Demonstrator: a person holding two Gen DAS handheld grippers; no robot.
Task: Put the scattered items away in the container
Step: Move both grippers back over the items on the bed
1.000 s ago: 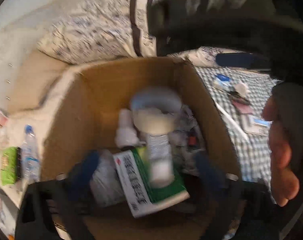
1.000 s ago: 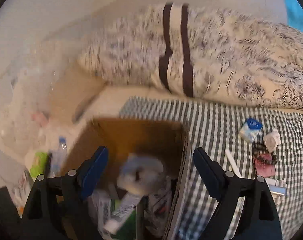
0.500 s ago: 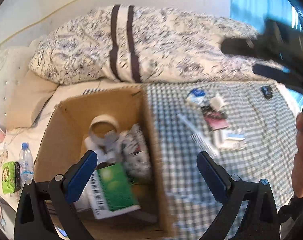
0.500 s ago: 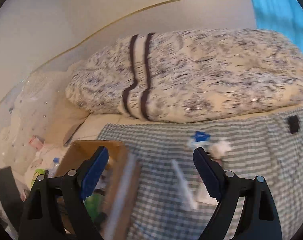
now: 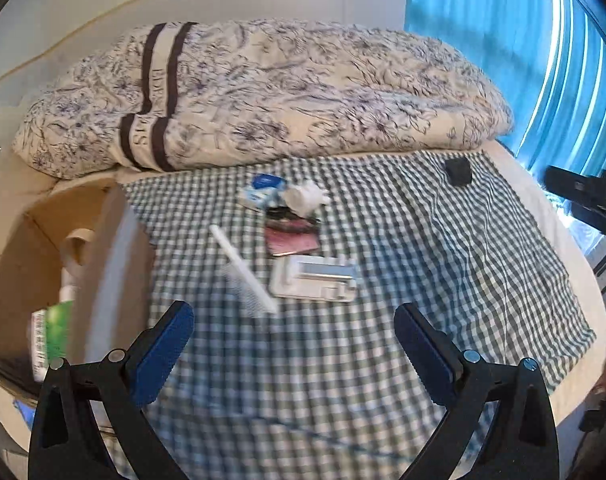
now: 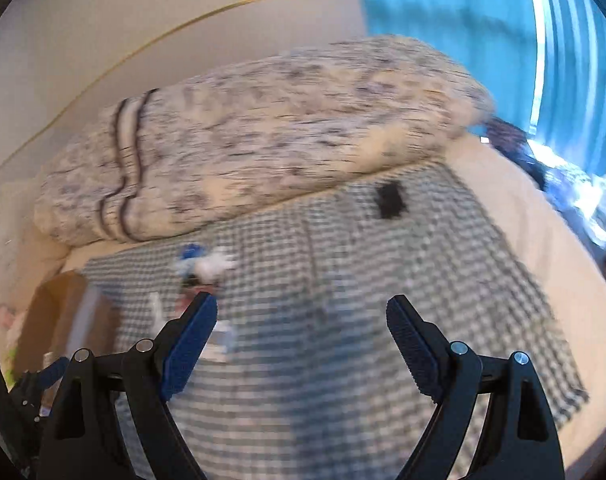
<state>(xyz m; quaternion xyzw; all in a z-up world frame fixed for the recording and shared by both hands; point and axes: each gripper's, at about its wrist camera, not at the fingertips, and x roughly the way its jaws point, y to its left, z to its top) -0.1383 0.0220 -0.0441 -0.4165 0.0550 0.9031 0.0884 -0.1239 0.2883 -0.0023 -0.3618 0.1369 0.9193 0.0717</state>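
Both the left gripper (image 5: 293,330) and right gripper (image 6: 301,326) are hanging spread and empty over the green checked cloth (image 5: 383,320), between picks; the long white comb (image 5: 243,268), just right of the brown cardboard box (image 5: 19,256), is probably wanting a centred, low pinch next

The box (image 5: 103,264) sits at the cloth's (image 5: 383,280) left edge. On the cloth, a comb (image 5: 243,268) lies left of a tray (image 5: 315,280); behind it lies the duvet (image 5: 283,92).

Window daylight, motion blur, fisheye warping
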